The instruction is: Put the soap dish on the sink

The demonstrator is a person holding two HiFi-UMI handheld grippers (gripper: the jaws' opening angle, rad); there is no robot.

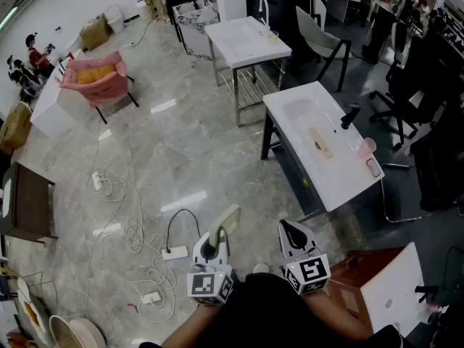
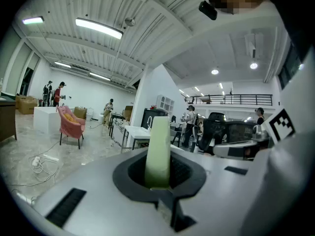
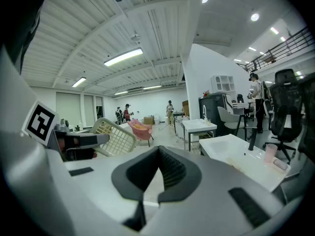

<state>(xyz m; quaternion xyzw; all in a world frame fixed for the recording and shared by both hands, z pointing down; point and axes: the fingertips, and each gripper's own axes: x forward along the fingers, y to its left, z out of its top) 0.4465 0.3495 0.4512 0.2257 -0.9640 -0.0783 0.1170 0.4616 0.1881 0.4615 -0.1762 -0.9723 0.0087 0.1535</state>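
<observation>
The soap dish (image 1: 228, 221) is pale green with a slotted grid, and my left gripper (image 1: 212, 246) is shut on it. In the left gripper view the dish (image 2: 159, 151) stands edge-on, upright between the dark pads (image 2: 183, 173). From the right gripper view its lattice face (image 3: 112, 137) shows at the left. My right gripper (image 1: 291, 233) is beside it, shut with nothing in it, its jaws (image 3: 158, 154) meeting at the tip. The white sink (image 1: 319, 145) with a black tap (image 1: 350, 114) lies ahead to the right, well beyond both grippers.
A pink cup (image 1: 367, 147) and a small object (image 1: 373, 167) rest on the sink's right edge. A second white sink table (image 1: 246, 39) stands farther off. Cables and power strips (image 1: 174, 252) lie on the marble floor at left. A pink chair (image 1: 97, 78) is at far left.
</observation>
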